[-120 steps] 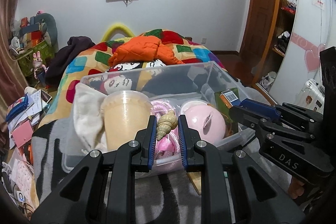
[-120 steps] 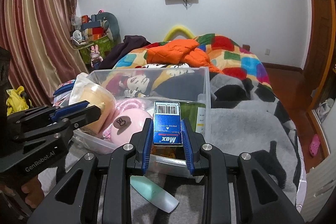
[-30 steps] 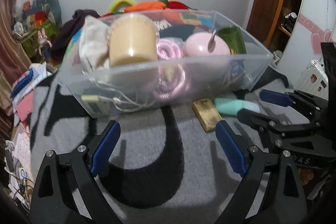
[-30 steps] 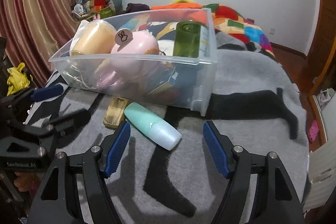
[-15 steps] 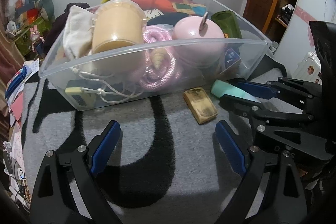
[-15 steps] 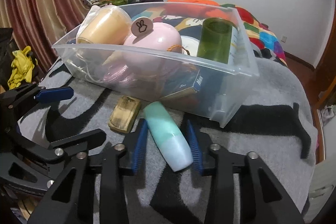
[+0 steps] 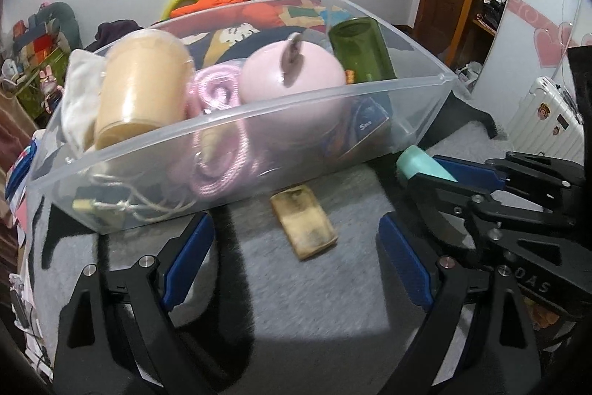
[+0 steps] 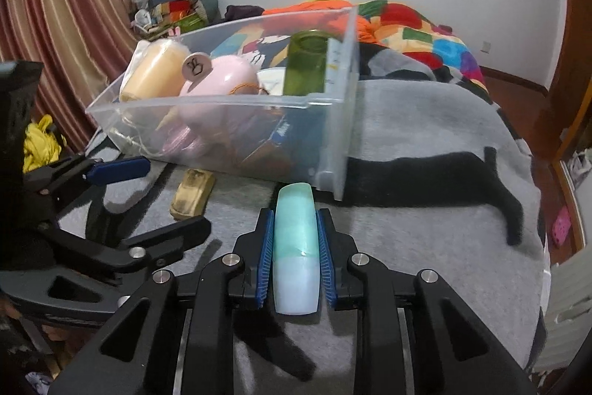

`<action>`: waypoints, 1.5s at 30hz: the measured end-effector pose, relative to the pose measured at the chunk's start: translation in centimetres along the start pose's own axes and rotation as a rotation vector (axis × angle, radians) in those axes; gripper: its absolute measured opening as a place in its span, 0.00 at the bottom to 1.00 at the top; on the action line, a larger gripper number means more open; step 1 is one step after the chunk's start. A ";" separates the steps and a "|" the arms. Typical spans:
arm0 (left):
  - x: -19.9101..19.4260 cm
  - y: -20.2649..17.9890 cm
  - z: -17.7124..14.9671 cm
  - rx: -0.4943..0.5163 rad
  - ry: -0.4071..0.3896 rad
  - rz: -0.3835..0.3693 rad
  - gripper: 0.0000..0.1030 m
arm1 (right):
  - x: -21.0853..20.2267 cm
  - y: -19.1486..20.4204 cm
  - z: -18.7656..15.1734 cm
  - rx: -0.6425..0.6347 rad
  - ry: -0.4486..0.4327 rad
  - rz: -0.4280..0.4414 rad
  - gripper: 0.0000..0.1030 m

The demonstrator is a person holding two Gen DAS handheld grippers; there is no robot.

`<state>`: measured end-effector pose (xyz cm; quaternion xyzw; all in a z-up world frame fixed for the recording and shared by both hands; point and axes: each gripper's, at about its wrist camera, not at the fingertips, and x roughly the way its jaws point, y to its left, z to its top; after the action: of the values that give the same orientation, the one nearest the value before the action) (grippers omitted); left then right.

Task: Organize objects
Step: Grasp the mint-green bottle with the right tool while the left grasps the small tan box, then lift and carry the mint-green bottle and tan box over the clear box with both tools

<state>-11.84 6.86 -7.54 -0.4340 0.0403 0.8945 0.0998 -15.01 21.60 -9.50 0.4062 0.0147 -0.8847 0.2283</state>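
Observation:
A clear plastic bin (image 7: pixel 281 106) on the grey blanket holds a beige cup (image 7: pixel 140 95), a pink round toy (image 7: pixel 292 76), pink rope (image 7: pixel 218 143), a green cup (image 7: pixel 360 49) and a blue box. My right gripper (image 8: pixel 295 247) is shut on a mint-green capsule-shaped case (image 8: pixel 296 239), held just off the blanket near the bin's corner; it also shows in the left wrist view (image 7: pixel 421 165). My left gripper (image 7: pixel 296 261) is open wide, with a tan rectangular bar (image 7: pixel 303 226) lying on the blanket between its jaws, untouched. The bar also shows in the right wrist view (image 8: pixel 192 193).
The grey blanket with black patches (image 8: pixel 425 143) covers the bed, with a colourful quilt (image 8: pixel 425 36) behind the bin. Striped curtains (image 8: pixel 66 6) hang at the left. A white suitcase (image 7: pixel 544 121) stands at the right, beyond the bed edge.
My right gripper has closed on the mint-green case and raised it. My left gripper stayed open and moved closer to the tan bar and the bin.

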 end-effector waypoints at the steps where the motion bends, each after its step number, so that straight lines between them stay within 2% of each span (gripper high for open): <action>1: 0.1 -0.1 0.0 -0.003 0.003 -0.001 0.88 | -0.1 -0.1 0.0 0.005 -0.003 -0.004 0.20; 4: 0.7 0.0 0.1 -0.013 0.022 -0.003 0.74 | -0.3 -0.3 -0.1 0.024 -0.012 0.003 0.20; 7: 0.7 -0.1 0.0 -0.003 0.015 0.017 0.67 | -0.6 -0.5 -0.1 0.037 -0.022 0.010 0.20; 10: 0.5 -0.1 0.0 0.002 0.001 0.023 0.53 | -0.8 -0.6 -0.1 0.048 -0.032 0.019 0.20; 12: 0.3 -0.1 -0.1 0.002 -0.010 0.028 0.35 | -0.9 -0.7 0.0 0.054 -0.035 0.022 0.20; 15: 0.2 -0.4 -0.2 0.009 -0.018 0.012 0.24 | -0.9 -0.5 0.0 0.056 -0.036 0.026 0.20; 20: -0.4 -0.4 -0.6 0.010 -0.030 -0.017 0.24 | -1.1 -0.1 -0.1 0.057 -0.038 0.035 0.20; 31: -3.2 -0.2 -0.7 0.030 -0.134 0.021 0.24 | -2.4 1.0 0.3 0.033 -0.073 0.057 0.20; 45: -6.8 2.1 0.0 -0.049 -0.247 0.029 0.24 | -4.9 2.2 1.8 0.010 -0.154 0.055 0.20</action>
<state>-8.20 3.85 -2.24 -0.3219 0.0123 0.9432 0.0805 -12.66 21.18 -4.37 0.3386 -0.0186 -0.9067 0.2509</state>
